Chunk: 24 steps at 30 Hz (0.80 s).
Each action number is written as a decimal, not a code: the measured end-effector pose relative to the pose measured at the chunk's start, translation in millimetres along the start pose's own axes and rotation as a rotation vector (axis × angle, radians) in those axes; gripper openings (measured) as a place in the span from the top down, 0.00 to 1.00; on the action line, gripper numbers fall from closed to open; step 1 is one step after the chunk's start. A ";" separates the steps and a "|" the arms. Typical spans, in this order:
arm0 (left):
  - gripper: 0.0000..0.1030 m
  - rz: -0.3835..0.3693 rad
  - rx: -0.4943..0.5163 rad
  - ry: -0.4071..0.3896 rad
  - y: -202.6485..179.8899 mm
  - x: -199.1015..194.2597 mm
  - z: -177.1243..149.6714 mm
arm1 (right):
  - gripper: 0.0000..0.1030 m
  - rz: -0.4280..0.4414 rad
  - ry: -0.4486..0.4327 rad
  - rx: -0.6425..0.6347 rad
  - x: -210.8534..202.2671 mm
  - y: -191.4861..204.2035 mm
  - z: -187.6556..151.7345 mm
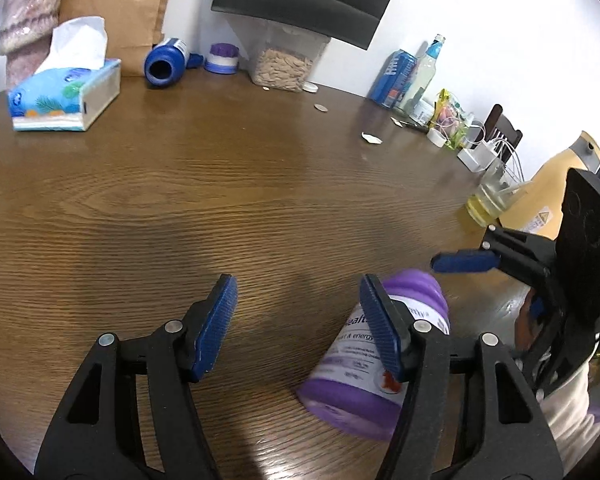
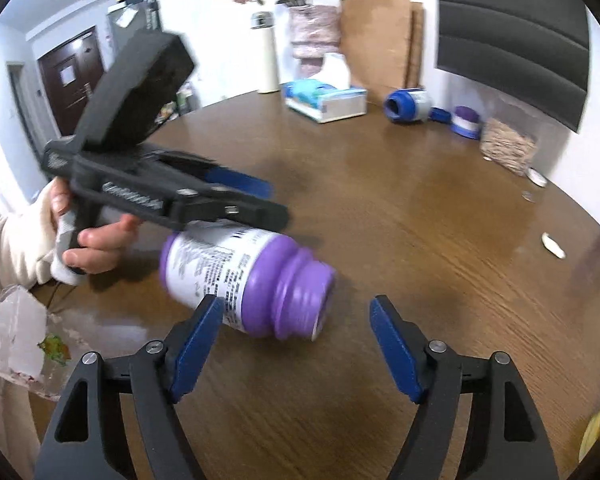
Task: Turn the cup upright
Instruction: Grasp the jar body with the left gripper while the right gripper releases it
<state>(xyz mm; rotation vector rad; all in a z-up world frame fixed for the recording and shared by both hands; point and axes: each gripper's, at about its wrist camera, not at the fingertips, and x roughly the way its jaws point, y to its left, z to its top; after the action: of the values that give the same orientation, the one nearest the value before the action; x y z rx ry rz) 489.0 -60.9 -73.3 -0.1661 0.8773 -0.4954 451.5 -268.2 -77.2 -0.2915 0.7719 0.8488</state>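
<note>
A purple bottle with a white label (image 2: 244, 280) lies on its side on the wooden table (image 2: 420, 240), its open mouth toward the right. In the left wrist view the bottle (image 1: 380, 360) lies just right of my left gripper (image 1: 300, 320), behind the right finger (image 1: 380, 332). The left gripper is open and empty; it also shows in the right wrist view (image 2: 260, 200), hovering just above the bottle. My right gripper (image 2: 296, 308) is open and empty, its left finger (image 2: 196, 336) next to the bottle's body. One right fingertip (image 1: 464, 261) shows in the left wrist view.
A tissue box (image 1: 64, 96), a blue bottle on its side (image 1: 166, 64), a purple-capped jar (image 1: 222, 58), a seed container (image 1: 282, 68), bottles and chargers (image 1: 420, 80) line the table's far edge. A glass of yellow liquid (image 1: 490, 200) stands at the right.
</note>
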 end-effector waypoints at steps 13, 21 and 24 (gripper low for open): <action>0.42 -0.070 0.200 0.131 -44.9 22.3 -22.8 | 0.22 -0.232 0.111 -0.017 25.6 -4.8 -0.5; 0.42 -0.077 0.116 0.118 -30.5 25.3 -15.5 | 0.22 -0.232 0.053 0.073 17.9 -15.2 6.6; 0.42 -0.002 0.139 0.071 -34.2 21.1 -17.1 | 0.22 -0.221 0.027 0.106 12.3 -19.5 9.0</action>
<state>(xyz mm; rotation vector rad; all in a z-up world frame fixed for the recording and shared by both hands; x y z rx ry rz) 475.3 -100.0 -87.2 -0.0224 0.9087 -0.5652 476.0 -269.2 -80.9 -0.2880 0.7907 0.5948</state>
